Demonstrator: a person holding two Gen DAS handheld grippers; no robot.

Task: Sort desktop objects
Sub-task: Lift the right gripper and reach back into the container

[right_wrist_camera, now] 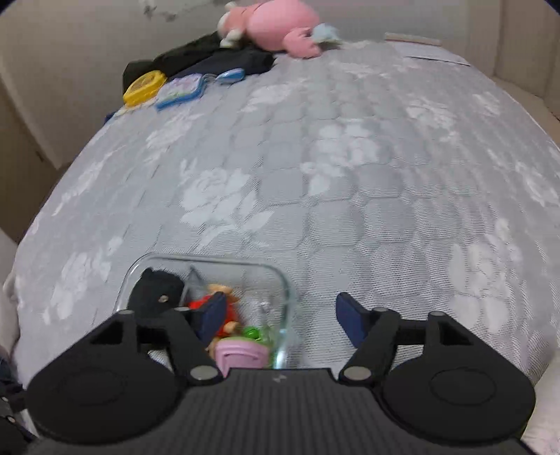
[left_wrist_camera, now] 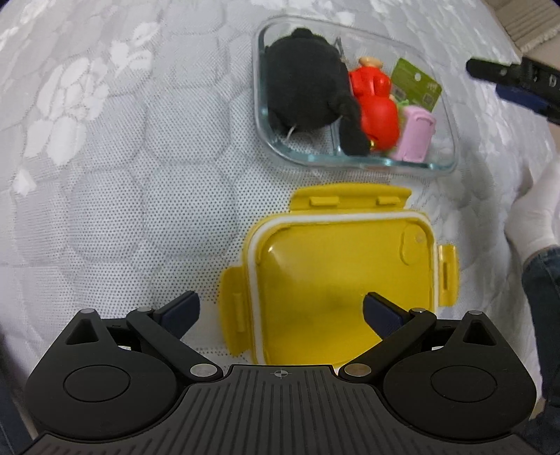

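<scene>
Left wrist fisheye looks steeply down on a quilted grey mattress [left_wrist_camera: 140, 175], where a yellow snap-lock lid [left_wrist_camera: 343, 280] lies inside-up just in front of a clear glass container [left_wrist_camera: 444, 154]. The left gripper [left_wrist_camera: 281, 311] hangs over the near edge of the lid with its fingers [left_wrist_camera: 182, 308] spread wide and nothing between them. The container has a divider: a black plush toy [left_wrist_camera: 304, 91] fills the left compartment and spills one limb over the divider, while the right compartment holds a red toy figure [left_wrist_camera: 376, 108], a pink plastic piece [left_wrist_camera: 416, 133] and a green card [left_wrist_camera: 414, 84]. Seen from the right wrist, the right gripper [right_wrist_camera: 278, 316] is above the container's right side, fingers [right_wrist_camera: 350, 322] parted and holding nothing. With the toys inside, the lid looks like the next thing to handle. It appears light, stiff and smooth, so a pinch across a flat face would likely slip; the raised rim or one of the hinged side latches [left_wrist_camera: 236, 308] should offer a surer hold. The glass probably weighs a good deal and could chip, and the soft mattress gives poor support for pressing the lid down. Far across the bed lie a pink stuffed animal [right_wrist_camera: 280, 24] and other odds and ends.
</scene>
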